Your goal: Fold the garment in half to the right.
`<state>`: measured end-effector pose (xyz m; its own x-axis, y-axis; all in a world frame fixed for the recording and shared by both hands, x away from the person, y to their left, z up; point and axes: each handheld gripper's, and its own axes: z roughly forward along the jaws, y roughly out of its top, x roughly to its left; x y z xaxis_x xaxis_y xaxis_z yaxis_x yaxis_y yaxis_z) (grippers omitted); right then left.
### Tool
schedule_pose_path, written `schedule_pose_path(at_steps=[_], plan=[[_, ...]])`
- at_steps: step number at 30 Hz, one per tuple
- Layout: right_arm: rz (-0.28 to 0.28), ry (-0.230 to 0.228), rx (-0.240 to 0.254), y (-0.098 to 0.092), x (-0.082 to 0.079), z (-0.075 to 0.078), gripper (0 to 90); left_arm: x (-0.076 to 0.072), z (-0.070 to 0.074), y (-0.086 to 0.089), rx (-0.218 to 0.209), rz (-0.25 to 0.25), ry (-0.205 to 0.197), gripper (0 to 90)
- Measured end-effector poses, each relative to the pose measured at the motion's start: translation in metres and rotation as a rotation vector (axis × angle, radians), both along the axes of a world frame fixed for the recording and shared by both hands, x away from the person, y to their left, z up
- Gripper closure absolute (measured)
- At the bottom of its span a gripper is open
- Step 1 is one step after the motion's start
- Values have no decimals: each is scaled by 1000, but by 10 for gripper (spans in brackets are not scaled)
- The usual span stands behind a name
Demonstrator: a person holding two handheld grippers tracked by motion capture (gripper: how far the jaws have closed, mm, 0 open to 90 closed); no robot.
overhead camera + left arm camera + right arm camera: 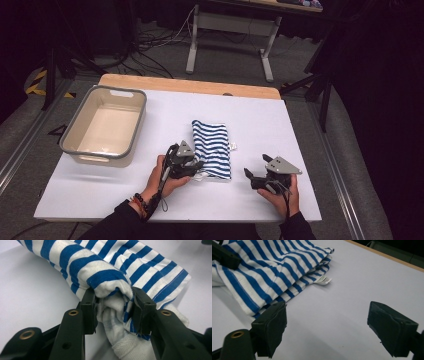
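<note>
My left claw [113, 312] had pinched the bunched near corner of the soft, limp blue-and-white striped folded cloth [212, 148] lying mid-worktop [280, 130]; my right claw [334, 332] gaped empty beside it. It would sag unless gripped on both corners.

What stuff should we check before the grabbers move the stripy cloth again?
1. Left gripper pinches the striped cloth: ok, both pads press a bunched end.
2. Right gripper free: ok, jaws open over bare table, nothing between them.
3. Cloth stays folded: cannot tell, the gripped end is crumpled.
4. Tub ready: ok, looks empty, left of the cloth.
5. White tag clear of the jaws: ok.
6. Table around the cloth clear: ok.
</note>
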<state>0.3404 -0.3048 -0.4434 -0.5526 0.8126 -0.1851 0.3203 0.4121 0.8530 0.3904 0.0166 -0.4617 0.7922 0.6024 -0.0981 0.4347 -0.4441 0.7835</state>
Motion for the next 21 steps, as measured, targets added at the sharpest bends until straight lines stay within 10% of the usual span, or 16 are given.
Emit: schedule_pose_path(at_steps=[13,21], plan=[[-7,-61,50,13,32,29,153,1,-1,1,-6,-4,2,603],[64,-13,48,33,68,26,199,0,-1,1,-12,-2,4,603]])
